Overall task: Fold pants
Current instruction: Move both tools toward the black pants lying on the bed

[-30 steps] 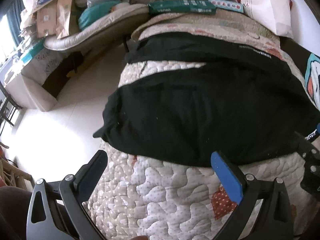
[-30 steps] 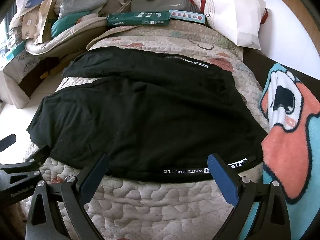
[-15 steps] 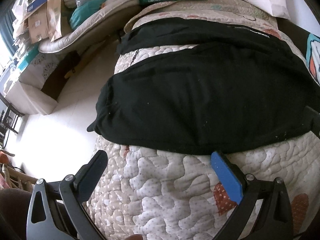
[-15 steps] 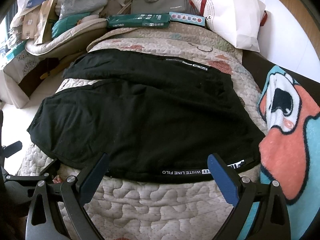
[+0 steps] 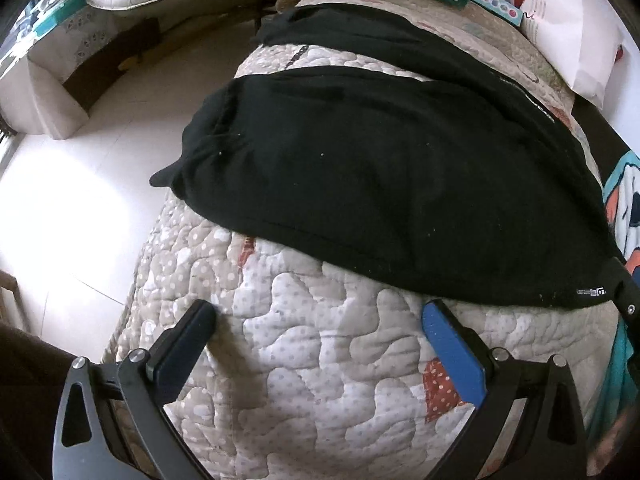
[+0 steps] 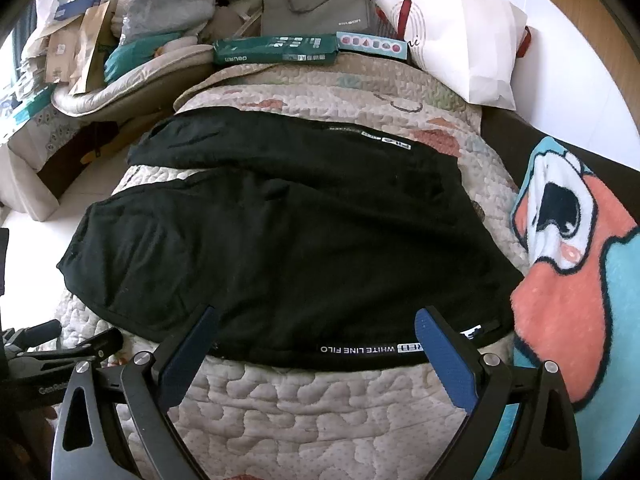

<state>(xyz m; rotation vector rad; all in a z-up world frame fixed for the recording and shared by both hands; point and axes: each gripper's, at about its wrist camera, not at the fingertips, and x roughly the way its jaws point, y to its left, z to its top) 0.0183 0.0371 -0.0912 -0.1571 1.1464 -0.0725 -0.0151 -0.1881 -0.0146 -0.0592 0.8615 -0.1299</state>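
The black pants (image 6: 288, 240) lie spread flat across the quilt (image 6: 320, 420) on the bed, legs apart. Both the left claw (image 5: 318, 328) and right claw (image 6: 316, 332) hover wide open and empty over the near hem, likely lining up for a first fold.

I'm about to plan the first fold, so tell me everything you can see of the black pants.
The black pants lie spread flat and unfolded on the quilted bedspread, in soft matte knit-looking fabric dotted with pale lint. The two legs run leftward, with a strip of quilt showing between them. White lettering reading WHITE LINE FILO runs along the near edge. The open right gripper straddles that near edge; the open left gripper hovers just short of it. Neither grips the fabric.
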